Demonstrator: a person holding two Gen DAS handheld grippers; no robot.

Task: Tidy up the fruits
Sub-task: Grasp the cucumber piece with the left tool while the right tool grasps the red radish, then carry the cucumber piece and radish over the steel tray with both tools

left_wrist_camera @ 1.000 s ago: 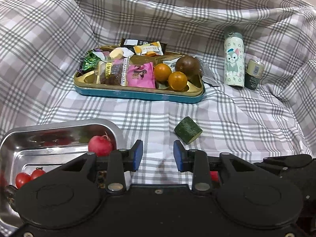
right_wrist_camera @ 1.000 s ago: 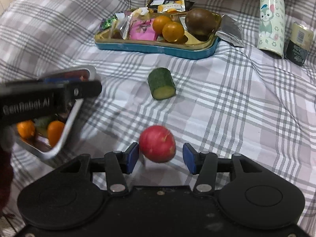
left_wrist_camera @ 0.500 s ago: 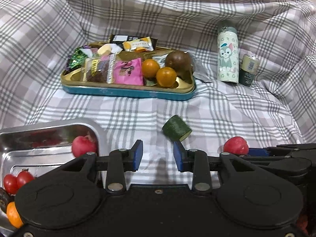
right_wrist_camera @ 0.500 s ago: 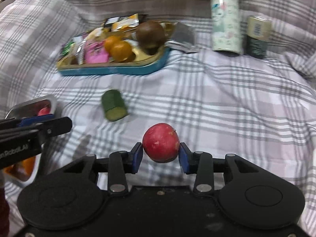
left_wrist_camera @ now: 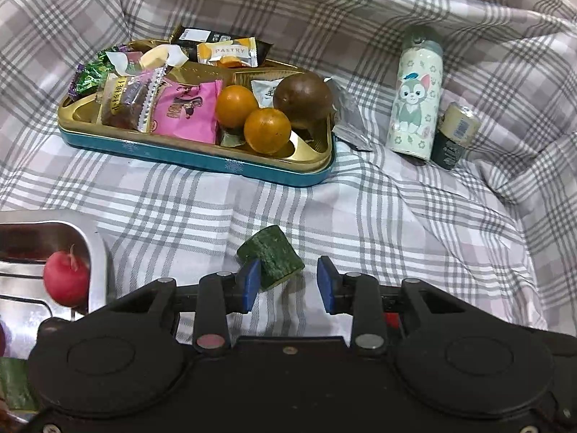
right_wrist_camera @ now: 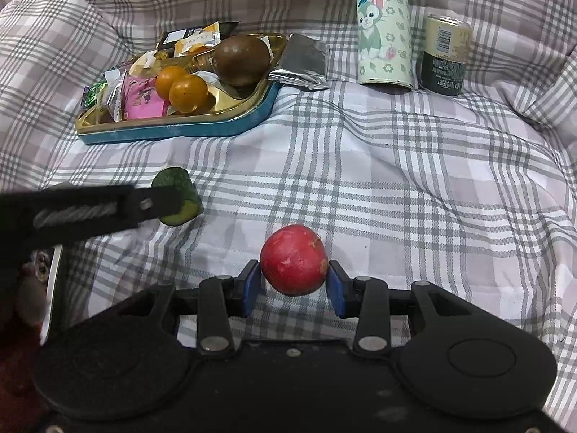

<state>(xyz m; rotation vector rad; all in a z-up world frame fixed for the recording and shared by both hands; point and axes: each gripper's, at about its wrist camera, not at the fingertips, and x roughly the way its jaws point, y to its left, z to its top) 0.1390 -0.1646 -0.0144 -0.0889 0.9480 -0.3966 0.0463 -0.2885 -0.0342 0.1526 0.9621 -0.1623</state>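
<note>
At cucumber point(left_wrist_camera: 271, 259) | left gripper point(left_wrist_camera: 287, 285) fingers opening, now nearer | right gripper point(right_wrist_camera: 294, 286) grips radish point(right_wrist_camera: 294, 259)

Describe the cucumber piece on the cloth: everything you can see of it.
The cucumber piece is a short cut cylinder with dark green, bumpy skin and a paler, yellow-green cut face. It lies on its side on the checked cloth, between the steel tray and the snack tin. The left gripper is opening around it; whether the near pad touches it is unclear.
</note>
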